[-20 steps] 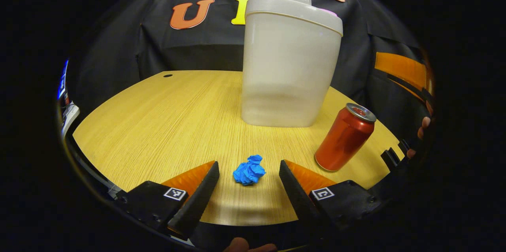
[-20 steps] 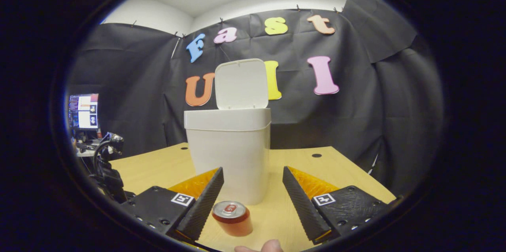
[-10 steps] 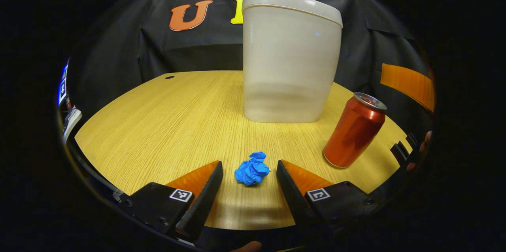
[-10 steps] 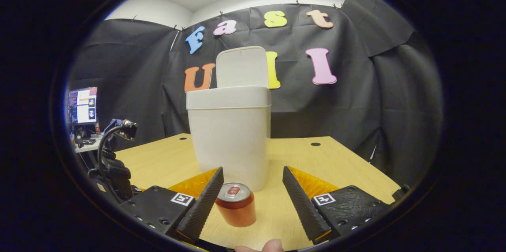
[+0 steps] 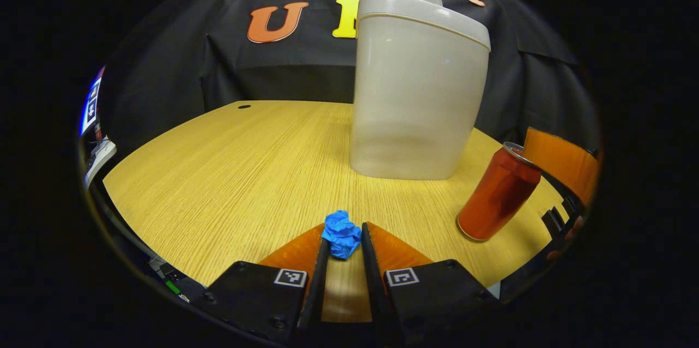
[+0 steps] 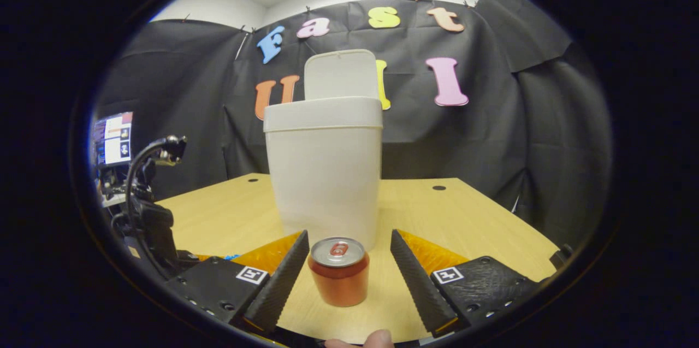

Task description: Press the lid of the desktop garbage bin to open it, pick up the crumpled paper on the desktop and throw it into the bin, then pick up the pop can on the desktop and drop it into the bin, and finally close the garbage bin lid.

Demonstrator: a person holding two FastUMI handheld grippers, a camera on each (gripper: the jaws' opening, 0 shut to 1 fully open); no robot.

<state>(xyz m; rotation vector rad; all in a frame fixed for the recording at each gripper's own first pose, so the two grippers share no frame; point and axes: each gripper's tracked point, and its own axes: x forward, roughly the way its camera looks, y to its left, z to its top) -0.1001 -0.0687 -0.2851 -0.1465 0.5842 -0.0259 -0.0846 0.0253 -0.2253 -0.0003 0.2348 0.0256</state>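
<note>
The white garbage bin (image 5: 419, 91) stands on the wooden desktop (image 5: 246, 167) with its lid (image 6: 339, 74) flipped up. A blue crumpled paper ball (image 5: 342, 234) lies on the desk, and my left gripper (image 5: 344, 241) is shut on it, both fingers pressing its sides. The red pop can (image 5: 498, 193) stands upright to the right of the bin. In the right gripper view the can (image 6: 338, 271) sits between the fingers of my right gripper (image 6: 348, 243), which is open and not touching it. The bin (image 6: 325, 170) rises just behind the can.
The right gripper and part of the hand holding it show at the right edge (image 5: 562, 173) of the left gripper view. A monitor (image 6: 113, 146) and the left gripper's body (image 6: 147, 217) sit at the left of the right gripper view. A small hole (image 6: 438, 188) marks the desk.
My left gripper has closed from open onto the blue paper ball. My right gripper has come lower and nearer, so the can now stands between its open fingers.
</note>
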